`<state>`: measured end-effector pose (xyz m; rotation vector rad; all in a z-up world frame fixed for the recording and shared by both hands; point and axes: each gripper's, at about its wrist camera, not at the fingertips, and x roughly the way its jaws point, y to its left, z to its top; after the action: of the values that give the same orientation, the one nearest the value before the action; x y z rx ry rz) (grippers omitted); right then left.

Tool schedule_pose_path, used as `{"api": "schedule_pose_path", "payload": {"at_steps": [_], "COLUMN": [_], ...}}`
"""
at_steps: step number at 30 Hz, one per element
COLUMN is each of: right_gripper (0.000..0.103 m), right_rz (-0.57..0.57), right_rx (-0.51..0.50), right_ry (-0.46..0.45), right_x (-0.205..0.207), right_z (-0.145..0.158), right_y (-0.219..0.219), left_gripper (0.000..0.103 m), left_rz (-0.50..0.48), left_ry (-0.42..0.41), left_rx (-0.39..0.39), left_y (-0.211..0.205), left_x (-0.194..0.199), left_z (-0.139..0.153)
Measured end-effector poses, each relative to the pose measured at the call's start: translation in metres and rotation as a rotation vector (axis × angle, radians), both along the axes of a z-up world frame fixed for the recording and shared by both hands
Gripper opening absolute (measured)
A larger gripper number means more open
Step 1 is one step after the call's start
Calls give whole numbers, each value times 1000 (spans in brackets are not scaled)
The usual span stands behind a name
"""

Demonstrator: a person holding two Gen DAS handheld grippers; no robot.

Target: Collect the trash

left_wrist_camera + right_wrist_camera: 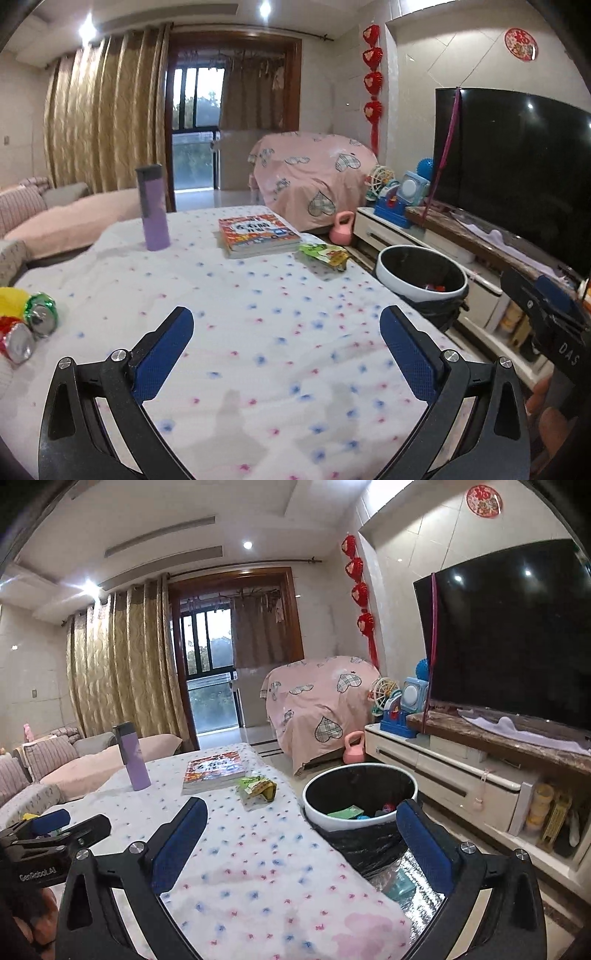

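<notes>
Both claws, left claw and right claw, hang released and empty over the tabletop, with a green snack wrapper at one o'clock beside the trash bin and two crushed cans at nine o'clock.

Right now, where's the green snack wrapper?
The green snack wrapper lies near the table's right edge in both wrist views, just right of the book and beside the trash bin standing off that edge.
</notes>
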<state>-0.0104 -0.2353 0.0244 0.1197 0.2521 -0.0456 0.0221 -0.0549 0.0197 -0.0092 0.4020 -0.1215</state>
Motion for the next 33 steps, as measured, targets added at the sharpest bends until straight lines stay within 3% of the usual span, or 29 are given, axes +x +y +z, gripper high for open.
{"api": "schedule_pose_path", "payload": {"at_steps": [33], "right_gripper": [103], "right_rz": [23], "right_rx": [-5], "right_ry": [40], "right_x": [-6], "right_z": [-8], "right_y": [5], "left_gripper": [103], "left_rz": [24], "left_ry": [-23], "left_rx": [22], "left_y": [1], "left_x": [-14], "left_z": [0]}}
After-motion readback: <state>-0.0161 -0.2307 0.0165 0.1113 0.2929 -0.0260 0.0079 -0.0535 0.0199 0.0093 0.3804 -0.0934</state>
